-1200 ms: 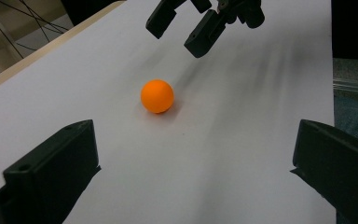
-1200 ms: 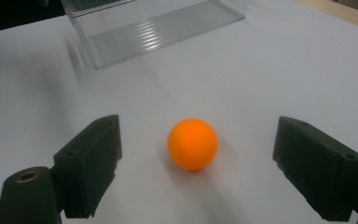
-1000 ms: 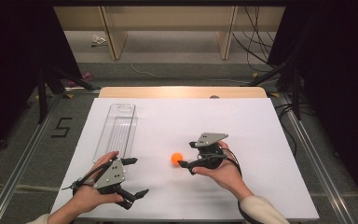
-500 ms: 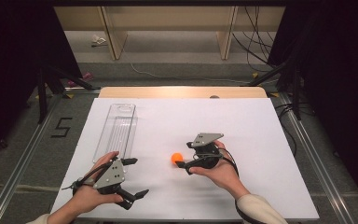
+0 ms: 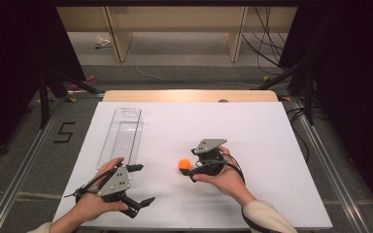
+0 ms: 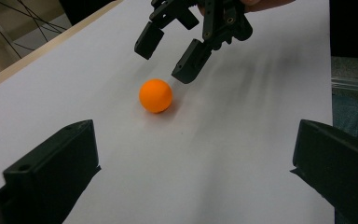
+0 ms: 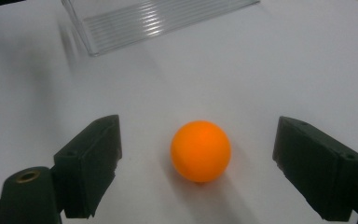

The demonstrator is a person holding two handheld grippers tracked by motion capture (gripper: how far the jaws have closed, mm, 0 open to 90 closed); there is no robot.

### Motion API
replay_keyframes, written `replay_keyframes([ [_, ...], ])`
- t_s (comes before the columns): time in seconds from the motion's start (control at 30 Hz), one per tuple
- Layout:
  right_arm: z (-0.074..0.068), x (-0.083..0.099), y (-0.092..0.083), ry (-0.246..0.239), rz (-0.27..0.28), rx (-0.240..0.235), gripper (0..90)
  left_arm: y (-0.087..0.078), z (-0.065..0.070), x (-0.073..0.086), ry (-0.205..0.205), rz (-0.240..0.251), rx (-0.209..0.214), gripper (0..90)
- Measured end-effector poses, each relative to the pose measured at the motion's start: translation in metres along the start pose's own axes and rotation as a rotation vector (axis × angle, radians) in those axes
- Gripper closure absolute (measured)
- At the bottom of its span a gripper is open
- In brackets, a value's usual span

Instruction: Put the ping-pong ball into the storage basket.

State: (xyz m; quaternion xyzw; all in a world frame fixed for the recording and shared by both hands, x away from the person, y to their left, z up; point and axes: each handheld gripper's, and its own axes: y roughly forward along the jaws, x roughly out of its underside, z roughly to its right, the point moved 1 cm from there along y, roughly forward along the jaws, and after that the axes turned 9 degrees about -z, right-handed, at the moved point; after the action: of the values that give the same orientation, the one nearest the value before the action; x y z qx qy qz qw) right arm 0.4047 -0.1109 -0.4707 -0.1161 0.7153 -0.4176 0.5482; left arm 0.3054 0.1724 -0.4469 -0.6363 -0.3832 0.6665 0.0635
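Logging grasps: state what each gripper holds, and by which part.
Nothing is held. The right gripper has its jaws open either side of the orange ball, not touching it. The left gripper is open too.

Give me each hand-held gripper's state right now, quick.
Left hand-held gripper: open, holding nothing.
Right hand-held gripper: open, jaws either side of the orange ball, not touching it.

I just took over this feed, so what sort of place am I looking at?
Probably a lab set up for recording, not a home. A white table stands between dark curtains, a 5 is marked on the floor, and cables trail behind. On the table sit an orange ball and a clear tray.
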Motion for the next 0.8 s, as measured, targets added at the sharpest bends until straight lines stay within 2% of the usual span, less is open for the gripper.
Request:
replay_keyframes([
  [0.8,0.000,-0.004,0.016,-0.008,-0.032,0.000,16.4,0.000,0.000,0.000,0.006,-0.002,0.004,0.0],
])
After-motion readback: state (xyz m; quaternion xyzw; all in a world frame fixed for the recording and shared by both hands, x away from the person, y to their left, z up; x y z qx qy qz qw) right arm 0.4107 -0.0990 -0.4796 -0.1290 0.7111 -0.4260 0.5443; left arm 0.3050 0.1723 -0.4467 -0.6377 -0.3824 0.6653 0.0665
